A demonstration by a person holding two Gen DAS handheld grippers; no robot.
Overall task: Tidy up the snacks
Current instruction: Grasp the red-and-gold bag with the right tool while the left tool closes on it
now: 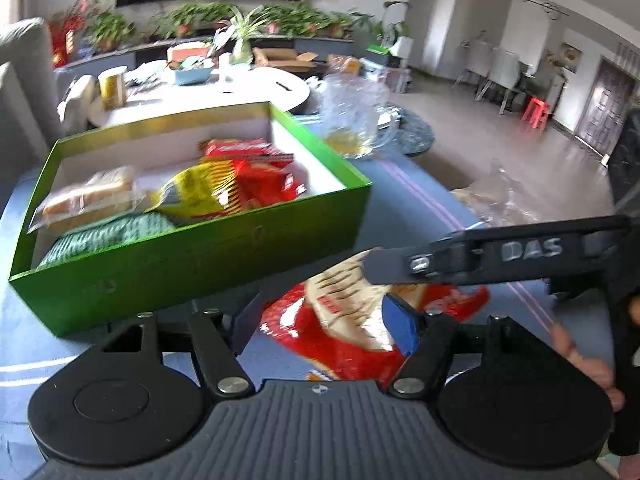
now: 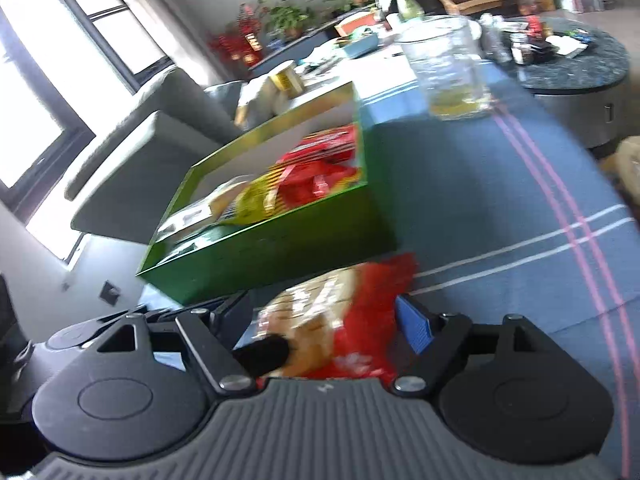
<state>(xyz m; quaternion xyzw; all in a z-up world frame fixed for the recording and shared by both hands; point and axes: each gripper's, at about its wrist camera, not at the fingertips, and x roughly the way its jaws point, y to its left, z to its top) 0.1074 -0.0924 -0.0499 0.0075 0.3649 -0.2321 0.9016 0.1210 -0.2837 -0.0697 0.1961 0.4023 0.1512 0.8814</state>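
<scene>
A red and cream snack bag (image 1: 344, 328) lies on the blue tablecloth just in front of the green box (image 1: 192, 256). My left gripper (image 1: 324, 322) straddles the bag with its fingers apart on either side. My right gripper (image 2: 324, 320) also has the bag (image 2: 340, 320) between its spread fingers; its arm (image 1: 500, 254) crosses the left wrist view from the right, above the bag. The green box (image 2: 280, 248) holds several snack packs: red (image 1: 260, 172), yellow (image 1: 200, 196), bread (image 1: 88, 200) and green (image 1: 112, 236).
A clear glass pitcher (image 1: 356, 116) with yellow liquid stands behind the box, also in the right wrist view (image 2: 448, 68). A clear plastic bag (image 1: 500, 196) lies at the right. A grey sofa (image 2: 152, 152) is at the left, a round dark table (image 2: 580, 64) beyond.
</scene>
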